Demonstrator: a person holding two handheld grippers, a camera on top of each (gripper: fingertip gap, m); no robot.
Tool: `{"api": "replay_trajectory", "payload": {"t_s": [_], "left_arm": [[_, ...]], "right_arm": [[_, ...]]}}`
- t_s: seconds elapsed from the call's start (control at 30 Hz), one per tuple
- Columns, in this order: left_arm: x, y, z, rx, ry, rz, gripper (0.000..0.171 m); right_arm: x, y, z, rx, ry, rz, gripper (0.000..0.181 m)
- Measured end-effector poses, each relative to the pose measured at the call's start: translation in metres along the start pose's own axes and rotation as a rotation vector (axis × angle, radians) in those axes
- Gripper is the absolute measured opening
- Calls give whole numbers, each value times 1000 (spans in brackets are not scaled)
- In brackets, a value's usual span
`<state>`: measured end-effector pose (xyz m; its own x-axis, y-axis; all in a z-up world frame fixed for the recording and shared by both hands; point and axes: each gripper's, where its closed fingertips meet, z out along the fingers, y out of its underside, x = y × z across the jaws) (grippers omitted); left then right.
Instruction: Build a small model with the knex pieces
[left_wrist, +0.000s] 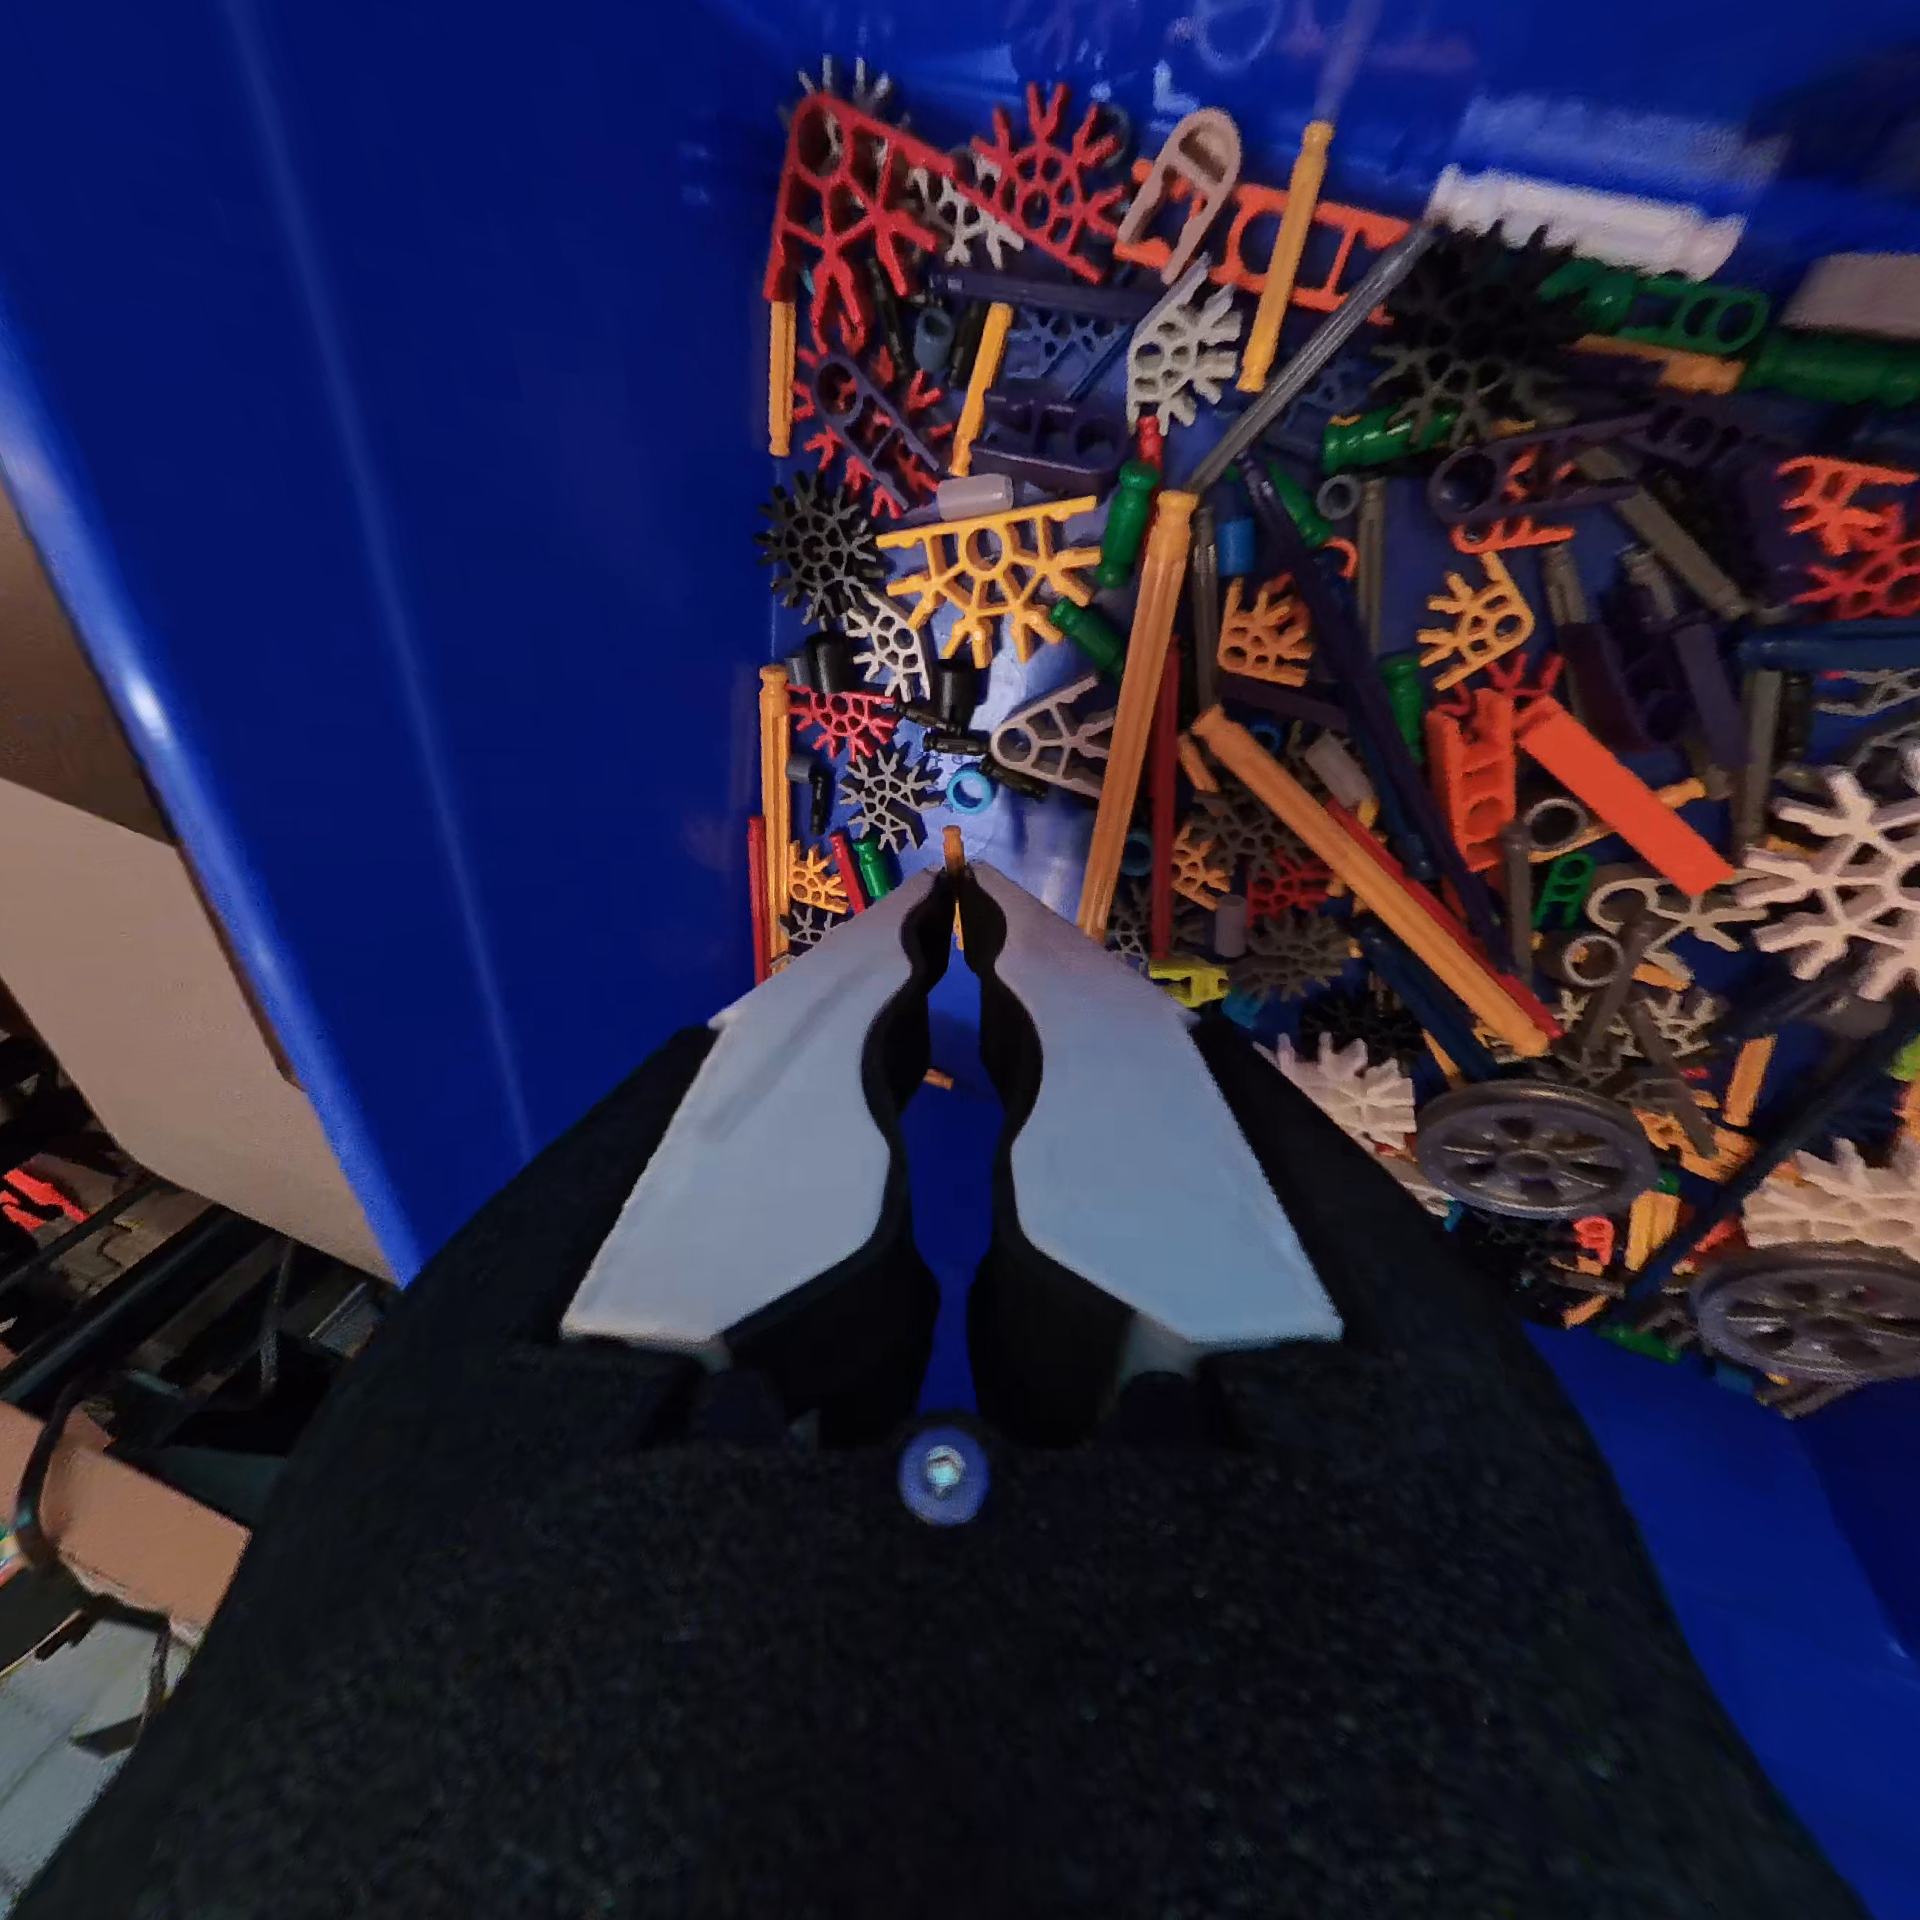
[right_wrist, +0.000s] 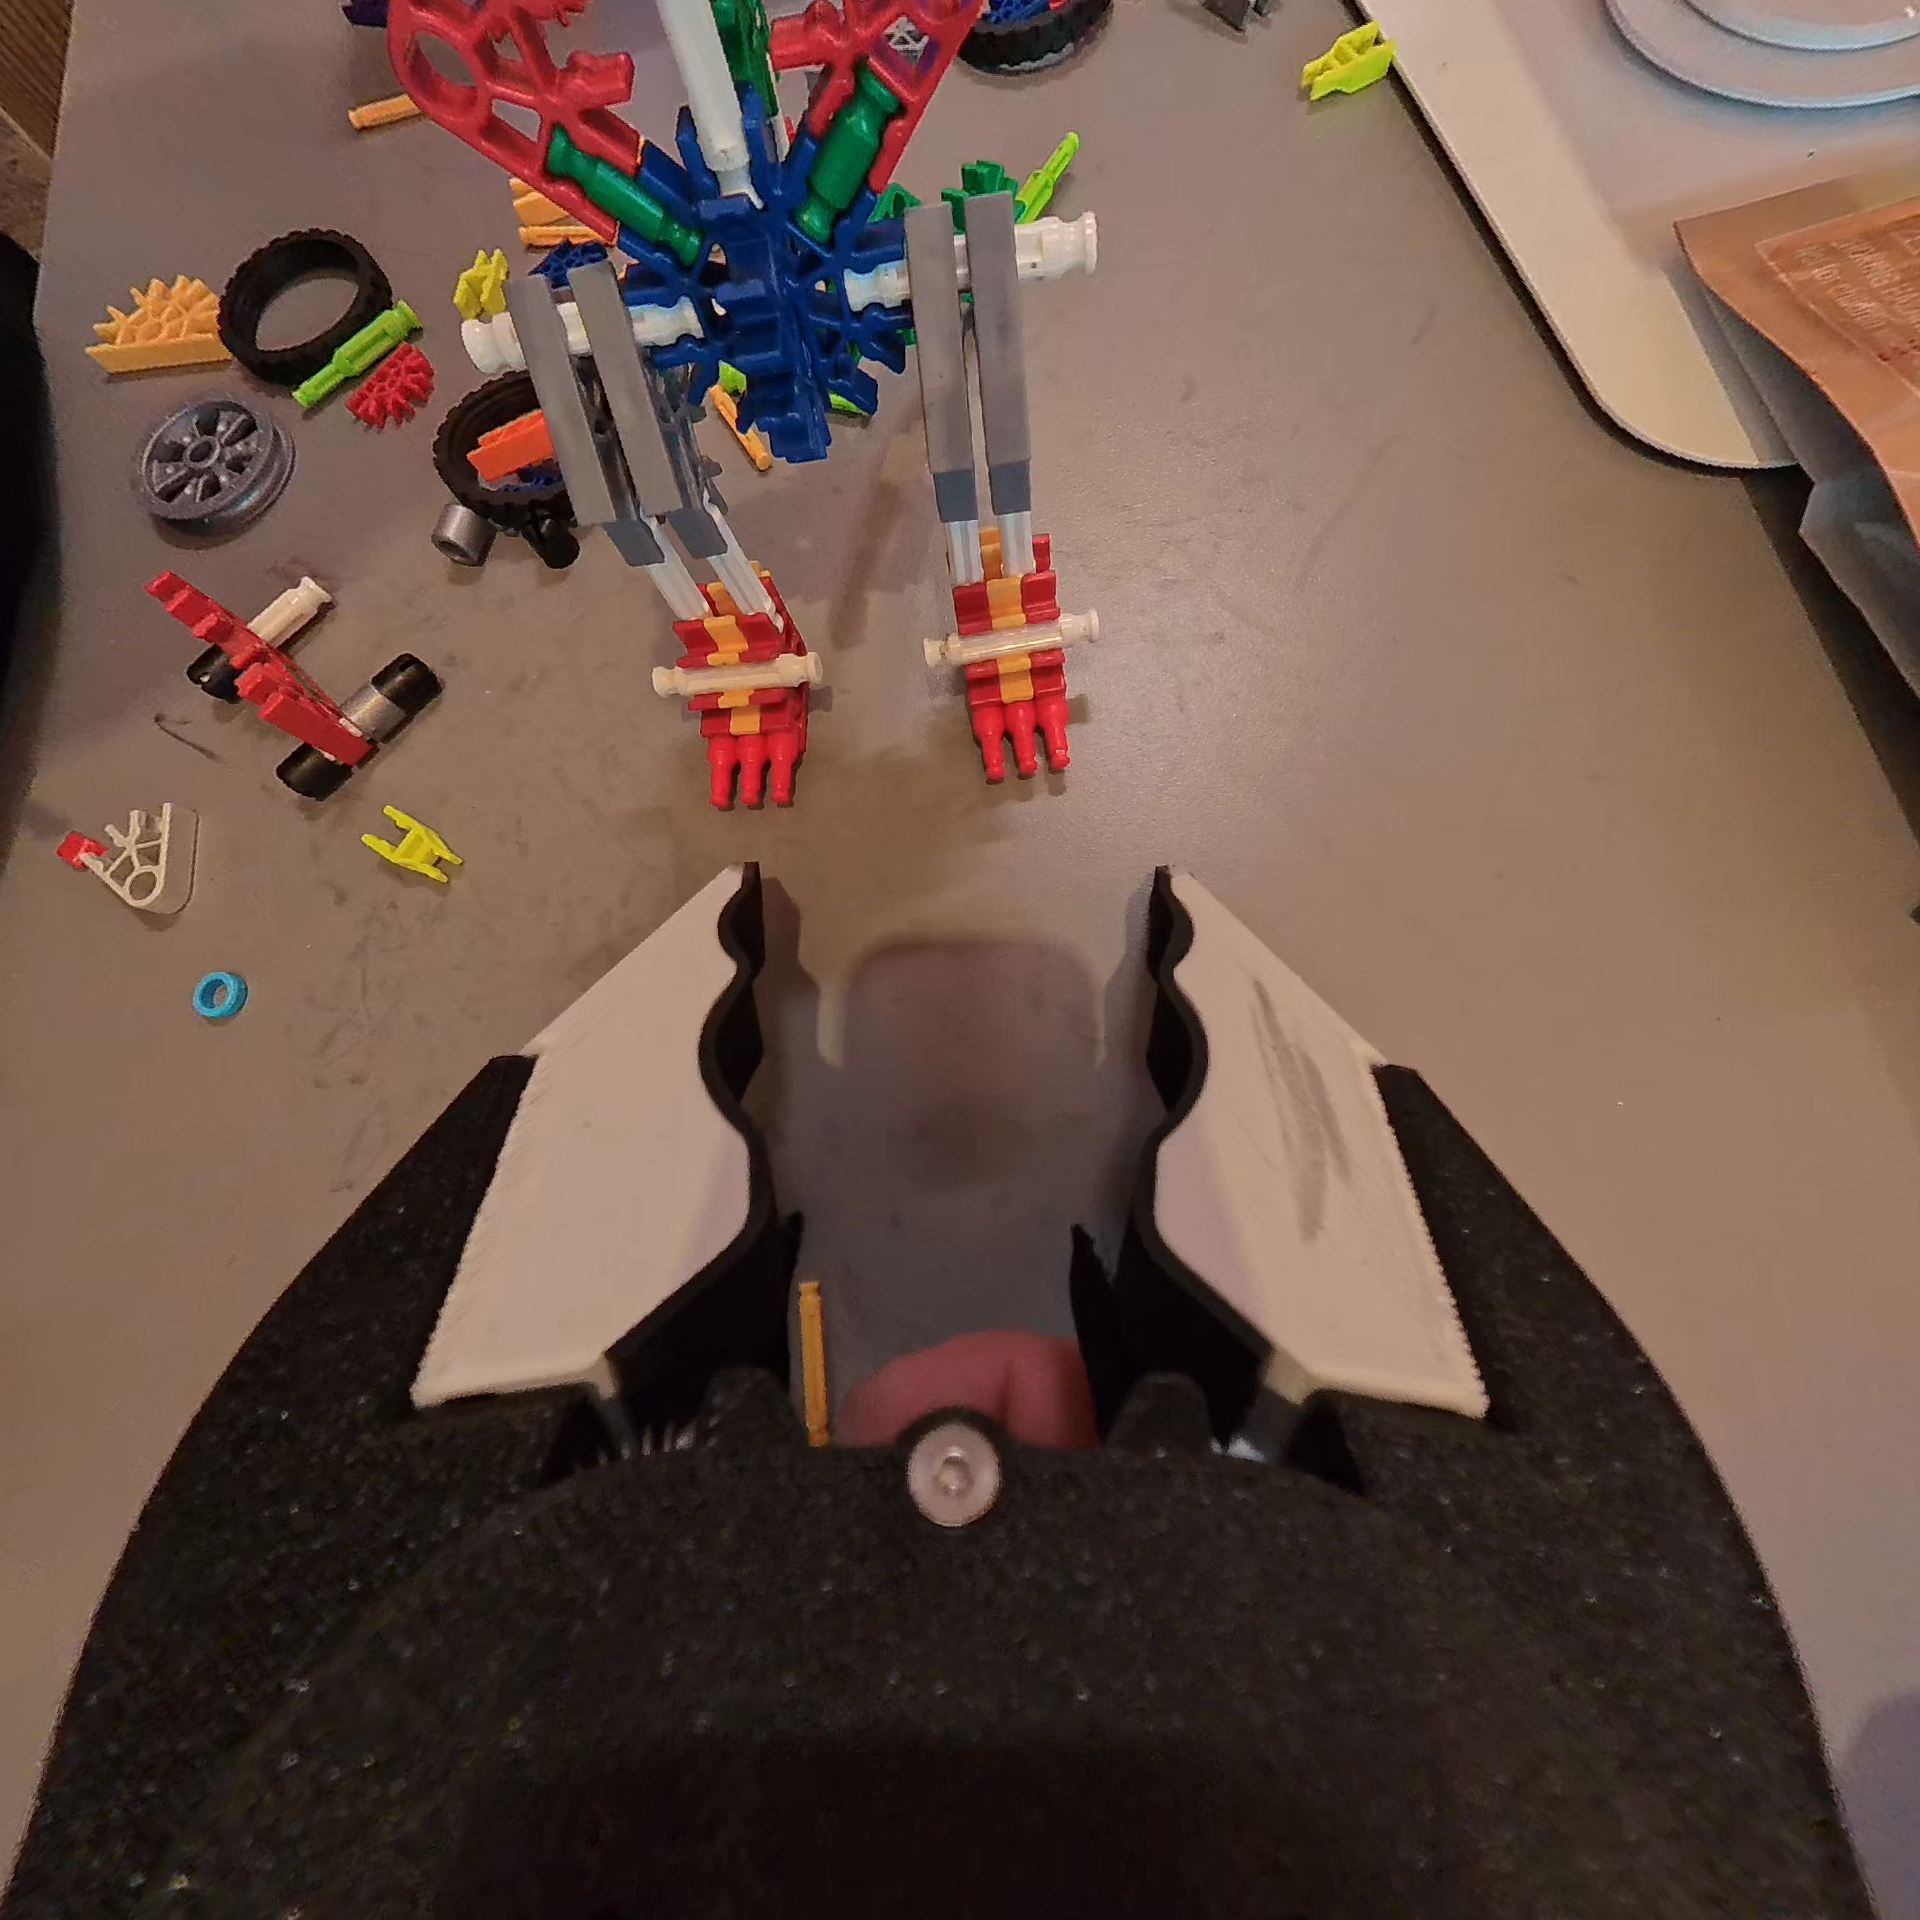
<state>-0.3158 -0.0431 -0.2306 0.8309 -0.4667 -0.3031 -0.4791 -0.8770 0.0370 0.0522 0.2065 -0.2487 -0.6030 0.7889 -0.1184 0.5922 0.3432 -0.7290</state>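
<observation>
The left gripper (left_wrist: 956, 883) is inside a blue bin (left_wrist: 468, 520), its tips pressed together on a small yellow rod (left_wrist: 953, 847) whose end sticks out just past them. Beyond and to the right lies a heap of building pieces (left_wrist: 1351, 675): rods, snowflake-shaped connectors, grey wheels (left_wrist: 1536, 1151). A yellow connector (left_wrist: 987, 571) lies far of the tips, and a blue ring (left_wrist: 969, 794) lies just beyond them. Cardboard boxes (left_wrist: 125, 935) show to the left, outside the bin.

The right gripper (right_wrist: 956, 883) hangs over a grey table (right_wrist: 1351, 727), fingers spread wide and holding nothing. Just far of it stands a built model (right_wrist: 769, 301) with a blue hub and two grey legs ending in red feet (right_wrist: 748, 707). Loose parts lie to the left: a black tyre (right_wrist: 307, 307), a grey wheel (right_wrist: 213, 462), a blue ring (right_wrist: 219, 994), a lime clip (right_wrist: 412, 844). A yellow rod (right_wrist: 812, 1361) lies near, between the fingers' bases.
</observation>
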Motion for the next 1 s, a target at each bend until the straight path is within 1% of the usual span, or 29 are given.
{"api": "replay_trajectory", "payload": {"t_s": [0.1, 0.23, 0.3, 0.4, 0.5, 0.6, 0.77, 0.87, 0.93, 1.0], "left_arm": [[0, -4, -14, 32, -9, -10, 0], [3, -7, -24, 62, -8, -16, 0], [4, -11, -35, 76, -29, -6, 0], [5, -30, -61, 140, -70, 19, 0], [12, -60, -91, 222, -95, 59, 0], [31, -96, -113, 288, -91, 140, 0], [87, -152, -133, 350, -22, 294, 0], [115, -175, -129, 357, 24, 371, 0], [129, -183, -124, 335, 30, 426, 0], [144, -192, -119, 342, 66, 462, 0]], "right_arm": [[0, 0, 0, 0, 1, -1, 74], [0, 0, 0, -2, 4, -5, 74], [0, 0, 0, -2, 4, -5, 74], [0, 0, 0, 0, 0, 0, 74], [0, 0, 0, -1, 1, -1, 74], [0, 0, 0, -2, 3, -3, 74], [0, 0, 0, -2, 3, -4, 74], [0, 0, 1, -4, 6, -7, 74], [0, 0, 1, -5, 8, -10, 75], [0, 0, 1, -6, 10, -12, 75]]}}
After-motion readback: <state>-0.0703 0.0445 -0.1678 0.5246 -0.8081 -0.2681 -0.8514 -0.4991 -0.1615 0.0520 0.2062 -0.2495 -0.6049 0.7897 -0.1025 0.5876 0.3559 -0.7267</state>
